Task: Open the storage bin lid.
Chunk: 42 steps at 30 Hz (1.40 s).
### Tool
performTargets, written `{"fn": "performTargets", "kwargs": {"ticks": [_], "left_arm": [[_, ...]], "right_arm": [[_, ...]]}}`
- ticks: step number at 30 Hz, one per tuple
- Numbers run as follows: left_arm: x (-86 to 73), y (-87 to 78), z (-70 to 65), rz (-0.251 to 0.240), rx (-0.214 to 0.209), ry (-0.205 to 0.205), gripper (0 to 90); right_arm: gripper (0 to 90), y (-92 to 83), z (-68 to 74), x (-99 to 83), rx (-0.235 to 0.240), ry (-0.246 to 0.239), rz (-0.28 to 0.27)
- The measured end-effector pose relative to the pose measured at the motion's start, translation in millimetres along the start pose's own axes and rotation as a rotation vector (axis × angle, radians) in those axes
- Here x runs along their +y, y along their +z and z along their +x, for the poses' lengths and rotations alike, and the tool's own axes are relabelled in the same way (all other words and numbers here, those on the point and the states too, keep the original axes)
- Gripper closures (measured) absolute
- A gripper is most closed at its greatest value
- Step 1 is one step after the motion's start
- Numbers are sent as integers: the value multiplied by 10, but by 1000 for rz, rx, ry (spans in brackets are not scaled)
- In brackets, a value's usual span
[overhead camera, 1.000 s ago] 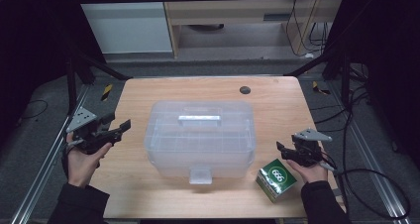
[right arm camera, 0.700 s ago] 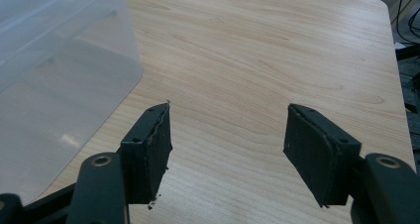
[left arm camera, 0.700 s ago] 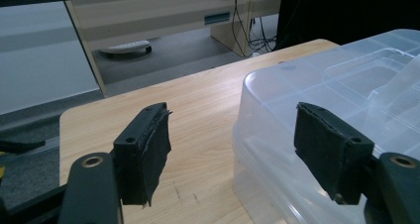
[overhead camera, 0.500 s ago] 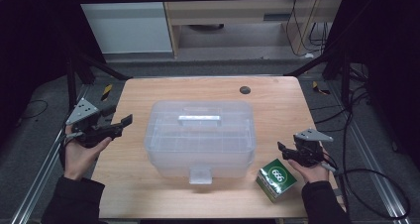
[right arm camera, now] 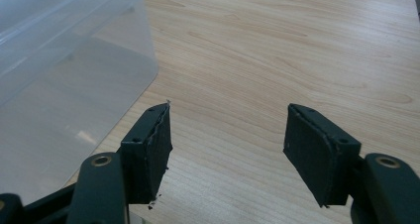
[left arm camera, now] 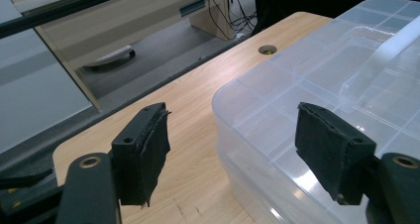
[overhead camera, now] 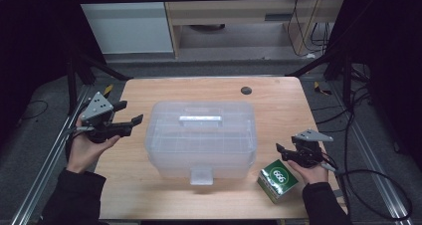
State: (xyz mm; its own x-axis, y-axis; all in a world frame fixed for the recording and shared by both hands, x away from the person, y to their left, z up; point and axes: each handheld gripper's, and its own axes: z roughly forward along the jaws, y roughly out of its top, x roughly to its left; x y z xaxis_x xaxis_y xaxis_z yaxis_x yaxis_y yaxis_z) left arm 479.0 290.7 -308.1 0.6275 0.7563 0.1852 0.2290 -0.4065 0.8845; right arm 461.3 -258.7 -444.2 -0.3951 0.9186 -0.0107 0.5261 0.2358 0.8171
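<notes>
While both jaws stand wide and empty | left gripper (overhead camera: pixel 130 113) is best squared to box (overhead camera: pixel 201 138), lid edge between pads | right gripper (overhead camera: pixel 280 150) kept beside carton (overhead camera: pixel 278 179)

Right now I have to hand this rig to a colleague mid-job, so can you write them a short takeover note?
Left gripper: open, nothing between its fingers, held up in the air beside the left end of the clear plastic bin.
Right gripper: open, empty, low over the table just right of the bin.
Bin: mid-table, lid on, its front latch toward the person.
Green box: on the table at the bin's front right corner, next to the right hand.
Done: nothing gripped so far.
Left: probably open the bin and put the green box in.
</notes>
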Motion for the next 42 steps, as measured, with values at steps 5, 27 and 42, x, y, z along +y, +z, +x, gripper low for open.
{"fn": "performTargets", "kwargs": {"ticks": [5, 27, 42], "left_arm": [[127, 1, -19, 12, -6, 53, 286], [584, 165, -239, 113, -64, 279, 336], [694, 257, -429, 134, -128, 377, 346]], "right_arm": [[353, 11, 0, -8, -8, -7, 8], [368, 30, 7, -2, 0, -11, 20], [371, 36, 6, -11, 3, -19, 31]]}}
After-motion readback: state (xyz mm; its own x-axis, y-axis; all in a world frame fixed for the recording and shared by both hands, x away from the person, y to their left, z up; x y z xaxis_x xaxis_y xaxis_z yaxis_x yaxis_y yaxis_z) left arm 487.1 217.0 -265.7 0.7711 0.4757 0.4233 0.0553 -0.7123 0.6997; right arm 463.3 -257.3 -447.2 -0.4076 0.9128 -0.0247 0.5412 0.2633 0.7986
